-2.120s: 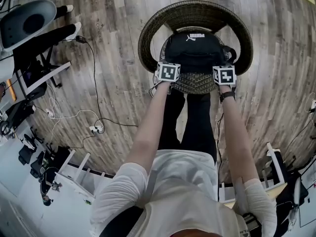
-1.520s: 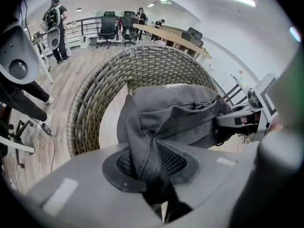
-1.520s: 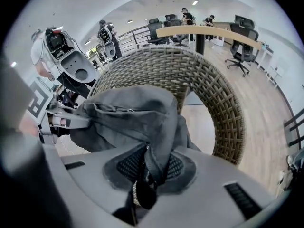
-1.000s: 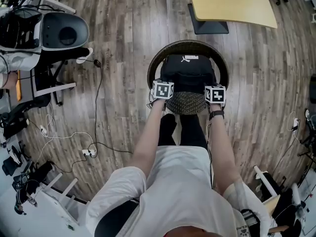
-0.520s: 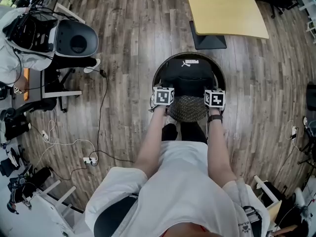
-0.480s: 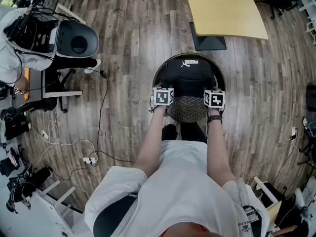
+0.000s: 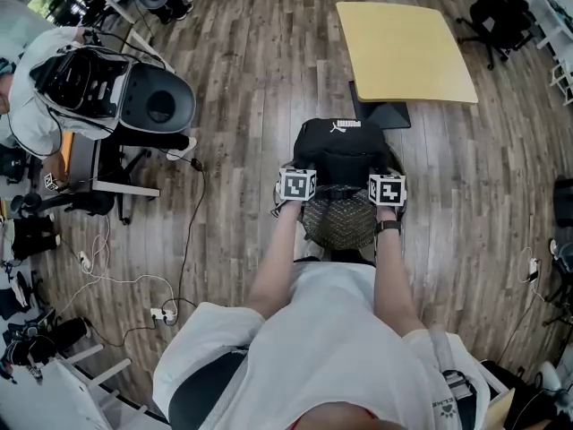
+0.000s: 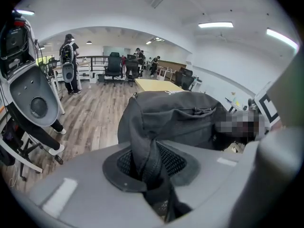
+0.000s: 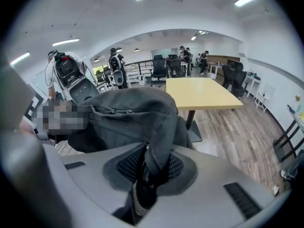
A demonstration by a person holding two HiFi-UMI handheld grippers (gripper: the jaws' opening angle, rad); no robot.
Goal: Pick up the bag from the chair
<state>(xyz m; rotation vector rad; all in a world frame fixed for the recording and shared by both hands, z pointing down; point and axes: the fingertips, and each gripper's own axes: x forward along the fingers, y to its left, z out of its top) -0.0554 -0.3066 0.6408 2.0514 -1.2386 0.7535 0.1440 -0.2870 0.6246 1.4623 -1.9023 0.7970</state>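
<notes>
You are working in bright, even light from long white ceiling strip lamps (image 8: 213, 24), so shadows on the grey-brown wood plank floor (image 7: 251, 88) fall soft and faint. All three views bow hard at their edges; both gripper views fade to black corners. Nearest each lens, the black fabric backpack (image 8: 175, 118) goes soft.

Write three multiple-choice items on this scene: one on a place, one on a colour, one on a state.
1. Where is the yellow table relative to the bag?
A. Behind the person
B. Beyond the bag
C. Under the bag

2. What colour is the bag?
A. Black
B. Red
C. White

3. How is the left gripper?
A. Open, empty
B. Shut on a cable
C. Shut on the bag

Answers:
1 B: the head view shows the table past the bag.
2 A: the head view shows black fabric.
3 C: the left gripper view shows bag fabric pinched between its jaws.
</notes>
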